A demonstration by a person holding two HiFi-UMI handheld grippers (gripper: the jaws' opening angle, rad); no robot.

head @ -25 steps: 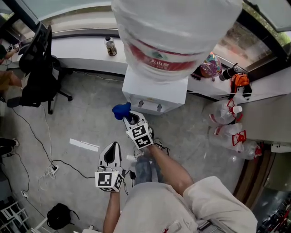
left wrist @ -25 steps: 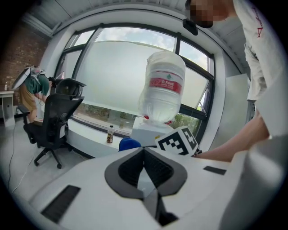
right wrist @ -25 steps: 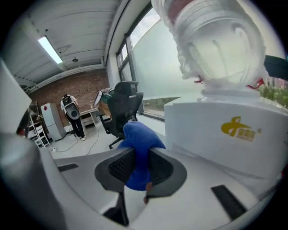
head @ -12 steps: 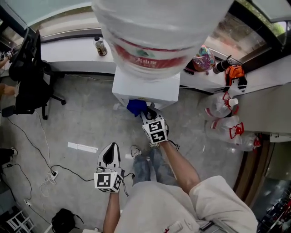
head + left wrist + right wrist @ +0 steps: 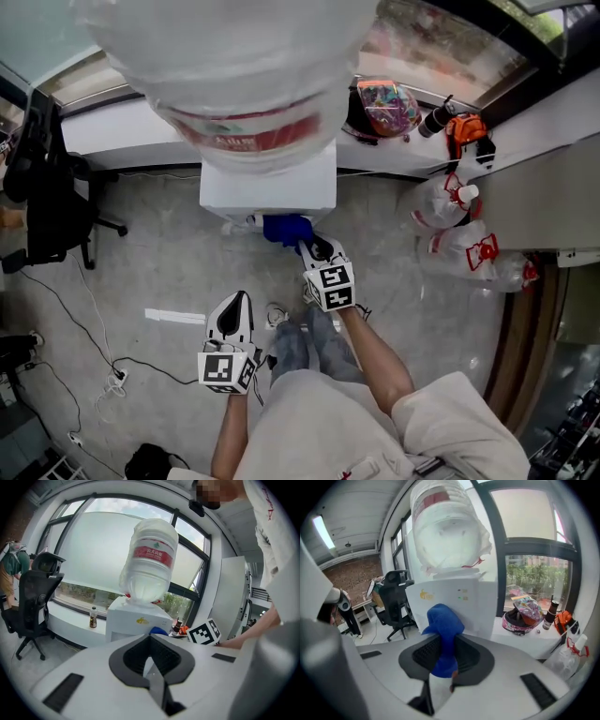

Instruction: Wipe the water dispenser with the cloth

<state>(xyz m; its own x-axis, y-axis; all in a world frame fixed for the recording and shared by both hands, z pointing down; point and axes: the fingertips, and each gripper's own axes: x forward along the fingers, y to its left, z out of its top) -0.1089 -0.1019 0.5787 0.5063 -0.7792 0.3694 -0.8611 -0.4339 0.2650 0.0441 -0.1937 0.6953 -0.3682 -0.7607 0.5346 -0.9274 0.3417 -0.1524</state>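
The blue cloth [image 5: 286,228] has slid across the front of the water dispenser [image 5: 267,187]; a second ago it was out by the left front corner, then under the left part of the front, and now it sits a bit right of the middle; so the wiping looks like it is going on, one pass along the front, with the right end and the other sides likely left to do.

The right gripper [image 5: 307,246] holds the cloth; its fingers [image 5: 421,654] pinch the cloth in the middle, and a lump of it sticks out past the tips toward the white front; it looks like it touches there, but I cannot be sure.

The right arm [image 5: 370,342] is stretched out forward from the body, so the gripper points at the dispenser just under the big bottle [image 5: 234,75].

The left gripper [image 5: 234,302] is held back and low, near the legs and over the floor [image 5: 141,253], well apart from the dispenser; its fingers [image 5: 131,657] are pressed together with nothing between them; the left arm [image 5: 228,431] is bent close to the body and does no work.
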